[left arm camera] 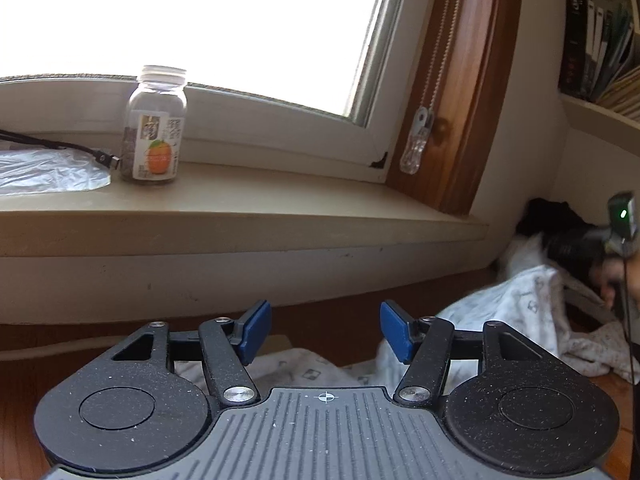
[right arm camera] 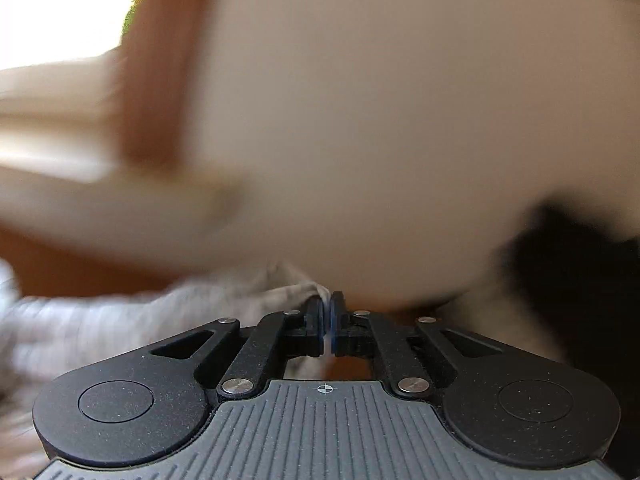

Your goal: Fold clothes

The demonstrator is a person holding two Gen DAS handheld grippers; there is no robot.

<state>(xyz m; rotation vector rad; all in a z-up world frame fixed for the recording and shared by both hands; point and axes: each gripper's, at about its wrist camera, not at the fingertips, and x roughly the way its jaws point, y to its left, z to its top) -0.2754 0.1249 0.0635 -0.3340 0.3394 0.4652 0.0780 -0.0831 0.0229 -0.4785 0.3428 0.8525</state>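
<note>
- Left gripper: blue-padded fingers spread wide, nothing between them, above the white patterned cloth lying crumpled on the brown wooden floor.
- Right gripper: jaws pinched together on a fold of the pale cloth; a thin white sliver shows between the pads.
- Right wrist view is heavily motion-blurred; the background is beige and brown smears, and the dark mass at right is unidentifiable.
- Black garment in the corner is partly hidden.
- Clear plastic jar with orange-fruit label stands on the beige windowsill.
- Shelf of books is cut off by the frame edge.
</note>
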